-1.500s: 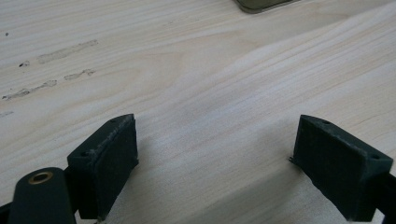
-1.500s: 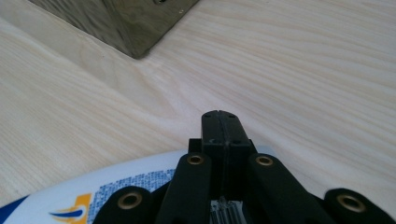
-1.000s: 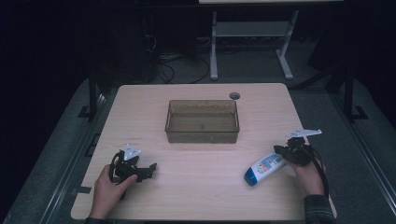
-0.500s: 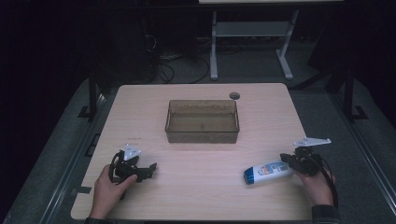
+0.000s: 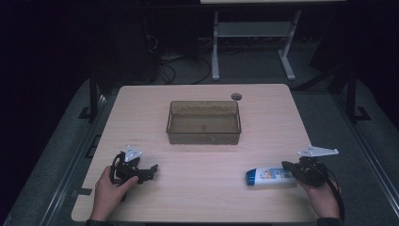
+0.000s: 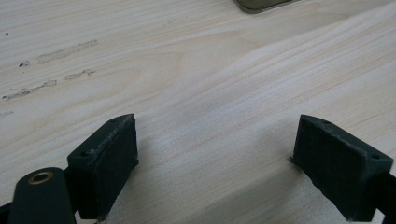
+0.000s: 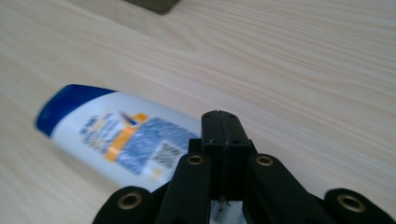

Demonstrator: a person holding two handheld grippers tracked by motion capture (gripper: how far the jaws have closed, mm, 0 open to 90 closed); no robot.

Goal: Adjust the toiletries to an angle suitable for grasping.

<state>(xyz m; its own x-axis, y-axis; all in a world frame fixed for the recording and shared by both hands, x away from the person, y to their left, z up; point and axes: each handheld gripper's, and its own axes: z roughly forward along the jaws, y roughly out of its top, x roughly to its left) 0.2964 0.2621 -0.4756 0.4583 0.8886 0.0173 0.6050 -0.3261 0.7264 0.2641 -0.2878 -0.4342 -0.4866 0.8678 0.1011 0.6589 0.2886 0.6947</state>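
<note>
Just one shampoo bottle (image 5: 269, 176) lying flat, one clear bin (image 5: 203, 122). Right gripper (image 7: 223, 122) pinched fully together, holding nothing; left gripper (image 6: 212, 158) spread wide, empty.

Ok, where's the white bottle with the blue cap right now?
High view: the white bottle with the blue cap lies flat on the wooden table's near right side, at the right gripper.

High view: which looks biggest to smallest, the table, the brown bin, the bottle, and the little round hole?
1. Table
2. Brown bin
3. Bottle
4. Round hole, though farthest from the camera
</note>
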